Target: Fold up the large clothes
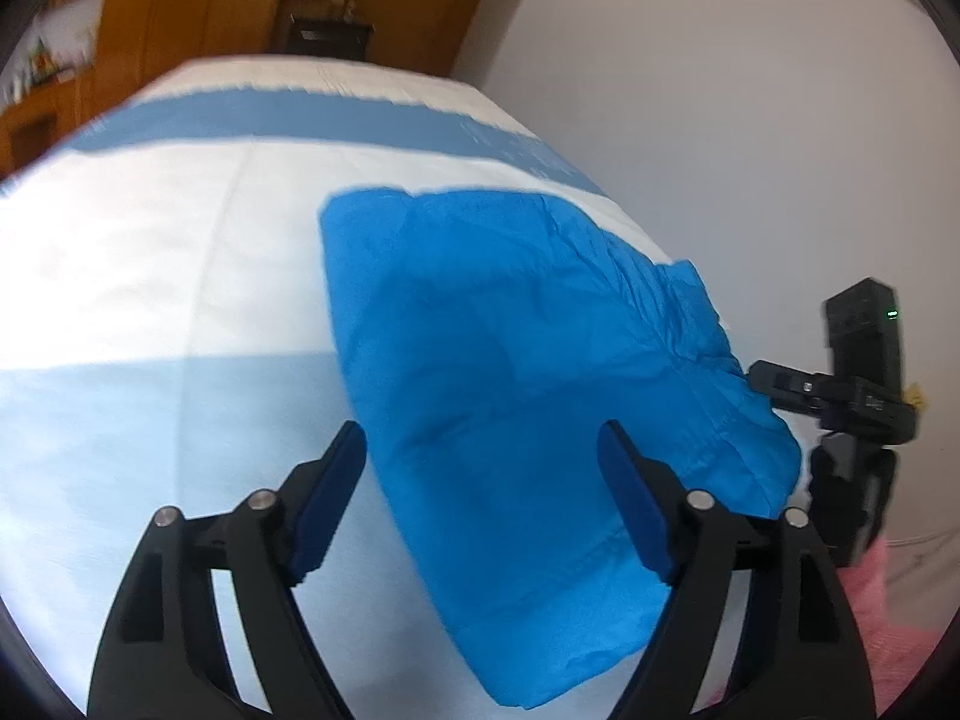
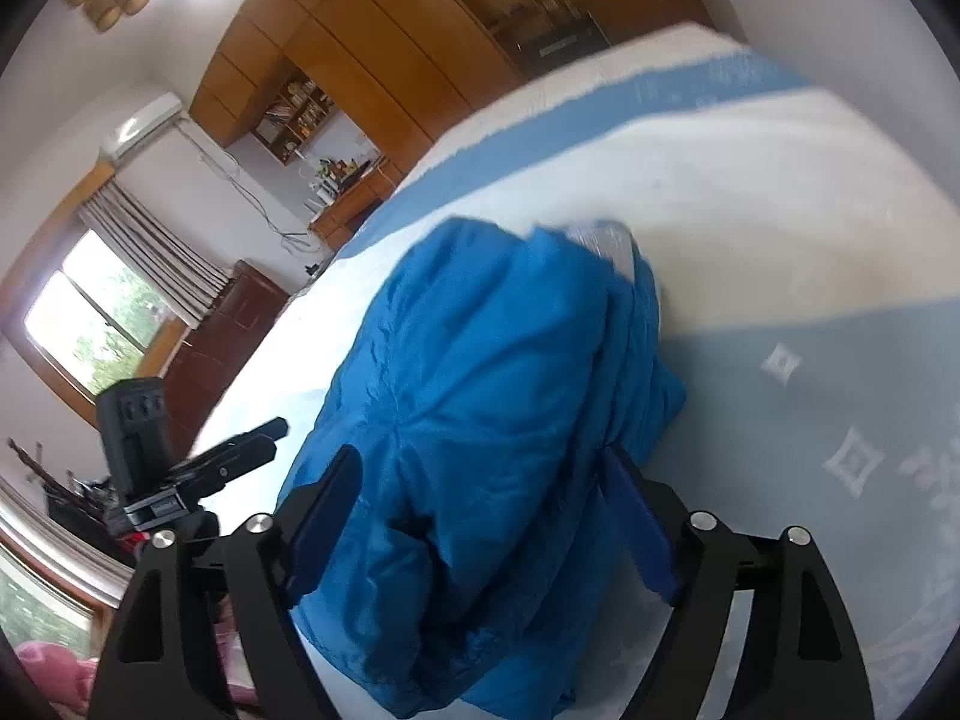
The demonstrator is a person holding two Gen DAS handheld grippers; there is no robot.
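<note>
Two claws hang over a bed spread with a white and blue striped cover. A bright blue padded garment, folded into a thick bundle (its surface puckered and wrinkled), lies on the cover toward the bed's right edge. The left claw is released, jaws wide above the garment's near left edge. The right claw is likewise released, its fingers straddling the bundle's near end without pressing it.
</note>
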